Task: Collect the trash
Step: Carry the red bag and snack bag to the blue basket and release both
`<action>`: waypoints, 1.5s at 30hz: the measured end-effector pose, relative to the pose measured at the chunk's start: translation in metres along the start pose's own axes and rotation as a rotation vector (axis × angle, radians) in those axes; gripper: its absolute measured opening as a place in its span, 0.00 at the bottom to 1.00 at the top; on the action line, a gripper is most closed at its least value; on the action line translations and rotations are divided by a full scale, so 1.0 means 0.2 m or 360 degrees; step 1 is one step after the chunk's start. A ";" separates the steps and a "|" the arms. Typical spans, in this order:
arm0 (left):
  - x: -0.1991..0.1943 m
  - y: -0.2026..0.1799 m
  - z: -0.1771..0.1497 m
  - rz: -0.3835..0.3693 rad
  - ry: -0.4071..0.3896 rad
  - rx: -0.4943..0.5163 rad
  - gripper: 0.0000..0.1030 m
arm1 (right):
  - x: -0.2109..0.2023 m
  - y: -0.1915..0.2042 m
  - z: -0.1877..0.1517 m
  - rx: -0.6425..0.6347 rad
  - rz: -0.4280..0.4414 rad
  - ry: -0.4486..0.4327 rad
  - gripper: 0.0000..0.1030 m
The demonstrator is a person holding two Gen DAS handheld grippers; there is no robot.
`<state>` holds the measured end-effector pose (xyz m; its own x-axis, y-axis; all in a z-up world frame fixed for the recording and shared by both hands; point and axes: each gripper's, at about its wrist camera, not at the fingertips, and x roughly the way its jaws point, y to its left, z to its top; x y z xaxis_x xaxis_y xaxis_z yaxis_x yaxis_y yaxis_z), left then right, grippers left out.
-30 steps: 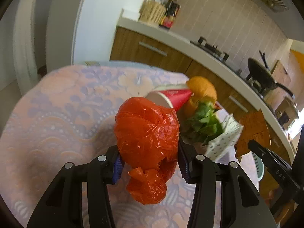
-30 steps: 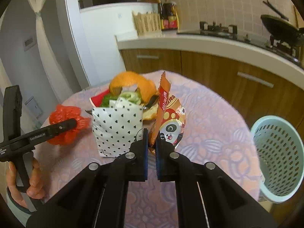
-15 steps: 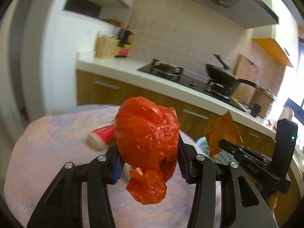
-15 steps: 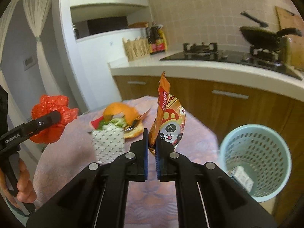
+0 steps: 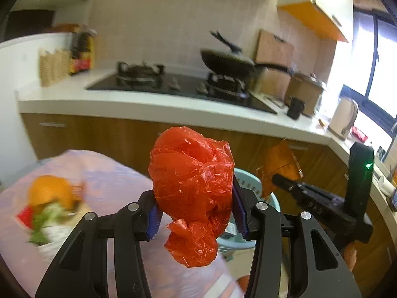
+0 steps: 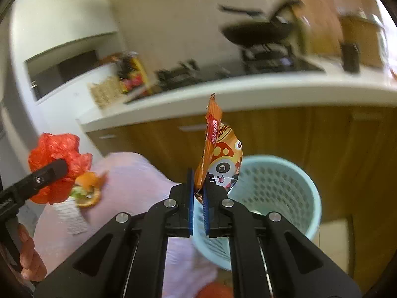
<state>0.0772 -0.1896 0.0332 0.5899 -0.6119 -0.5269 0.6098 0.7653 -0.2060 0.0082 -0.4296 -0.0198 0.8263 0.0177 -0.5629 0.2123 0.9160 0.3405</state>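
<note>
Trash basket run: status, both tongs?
Left tongs clamp red plastic bag. Right tongs pinch snack wrapper, near blue basket. Path clear.

Basket (image 6: 278, 198): right of the table (image 6: 134, 181), before the cabinets (image 6: 322, 136).
Food scraps (image 5: 49, 198): on the table, left.
Stove (image 5: 173, 84): on the far counter (image 5: 124, 104).

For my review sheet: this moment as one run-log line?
left gripper: shut on red plastic bag | right gripper: shut on snack wrapper | blue basket: beside table
</note>
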 end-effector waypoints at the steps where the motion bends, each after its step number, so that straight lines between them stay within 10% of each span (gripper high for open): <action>1: 0.08 -0.04 0.01 -0.0013 0.0037 0.0007 0.44 | 0.03 -0.06 -0.01 0.0041 -0.0005 0.0037 0.04; 10: 0.57 -0.24 0.03 -0.0045 0.0243 0.0063 0.44 | 0.27 -0.36 -0.06 0.0159 -0.0075 0.0262 0.06; 20: 0.86 -0.32 0.01 -0.0077 0.0375 0.0102 0.45 | 0.34 -0.56 -0.11 0.0304 -0.0074 0.0323 0.30; 26: 0.96 -0.35 -0.04 -0.0059 0.0419 0.0146 0.63 | 0.28 -0.60 -0.08 0.0320 -0.0112 0.0262 0.41; 45: 0.37 -0.15 -0.01 0.0025 0.0146 0.0034 0.69 | 0.08 -0.14 0.01 0.0056 0.0010 0.0145 0.41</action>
<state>0.1013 -0.2567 -0.0007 0.5490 -0.5784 -0.6034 0.6125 0.7696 -0.1804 0.0173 -0.4551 -0.0372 0.7770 0.0613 -0.6265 0.2269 0.9011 0.3696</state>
